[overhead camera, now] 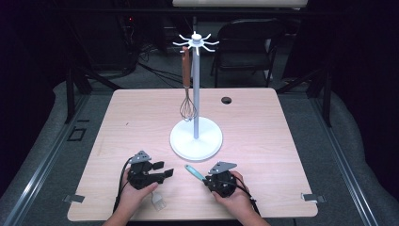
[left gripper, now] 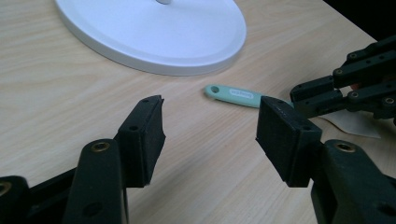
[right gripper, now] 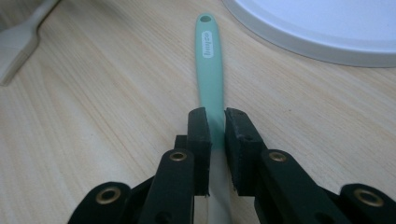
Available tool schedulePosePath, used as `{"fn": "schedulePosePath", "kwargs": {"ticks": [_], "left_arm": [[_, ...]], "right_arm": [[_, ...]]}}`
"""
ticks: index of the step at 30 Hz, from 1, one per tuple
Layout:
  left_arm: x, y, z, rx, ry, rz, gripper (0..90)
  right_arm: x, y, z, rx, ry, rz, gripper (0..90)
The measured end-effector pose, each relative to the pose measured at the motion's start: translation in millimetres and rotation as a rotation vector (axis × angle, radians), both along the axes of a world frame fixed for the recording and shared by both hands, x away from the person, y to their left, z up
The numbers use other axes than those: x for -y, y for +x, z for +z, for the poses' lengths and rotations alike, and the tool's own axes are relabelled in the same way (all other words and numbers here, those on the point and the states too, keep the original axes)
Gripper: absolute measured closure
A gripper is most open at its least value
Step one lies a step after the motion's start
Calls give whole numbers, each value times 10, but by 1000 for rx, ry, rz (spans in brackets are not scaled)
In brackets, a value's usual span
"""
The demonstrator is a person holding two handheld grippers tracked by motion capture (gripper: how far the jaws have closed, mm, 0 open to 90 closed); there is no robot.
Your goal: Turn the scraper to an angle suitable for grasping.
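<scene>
From the high view, both forearms enter from the bottom edge; the left hand [overhead camera: 134,194] grips the left tool [overhead camera: 163,170] low over the wooden surface [overhead camera: 263,141], jaws pointing right and spread wide; the right hand [overhead camera: 235,197] holds the right tool [overhead camera: 207,181] aimed up-left at a teal-handled utensil [overhead camera: 194,172] lying just before the white stand [overhead camera: 195,136], on which a whisk [overhead camera: 187,92] hangs; a pale utensil [overhead camera: 158,201] lies by the left hand.

In the left gripper view, the jaws stand far apart with nothing between; the teal handle [left gripper: 233,95] lies beyond them near the stand's base [left gripper: 154,32]; the right tool [left gripper: 345,88] reaches it from the right.

In the right gripper view, the right tool [right gripper: 217,135] is narrow, clamped on the teal handle [right gripper: 209,70], which runs forward flat along the surface beside the base [right gripper: 322,28].
</scene>
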State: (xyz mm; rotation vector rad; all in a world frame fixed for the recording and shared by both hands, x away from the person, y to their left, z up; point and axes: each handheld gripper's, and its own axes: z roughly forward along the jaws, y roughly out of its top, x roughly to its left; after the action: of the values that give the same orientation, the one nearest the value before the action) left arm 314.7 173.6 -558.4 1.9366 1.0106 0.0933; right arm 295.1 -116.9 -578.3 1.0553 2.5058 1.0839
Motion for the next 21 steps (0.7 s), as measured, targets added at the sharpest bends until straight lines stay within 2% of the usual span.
{"fn": "schedulePosePath", "kwargs": {"ticks": [8, 9, 17, 21], "left_arm": [[158, -5, -70, -32, -15, -65, 401], [181, -7, -77, -37, -20, -77, 401], [265, -7, -110, -70, -66, -93, 393], [298, 0, -107, -75, -73, -101, 394]], "right_arm": [[-2, -34, 42, 20, 26, 23, 808], [-4, -43, 54, 34, 46, 33, 808], [-26, -87, 111, 68, 87, 80, 809], [-55, -117, 124, 83, 105, 102, 809]]}}
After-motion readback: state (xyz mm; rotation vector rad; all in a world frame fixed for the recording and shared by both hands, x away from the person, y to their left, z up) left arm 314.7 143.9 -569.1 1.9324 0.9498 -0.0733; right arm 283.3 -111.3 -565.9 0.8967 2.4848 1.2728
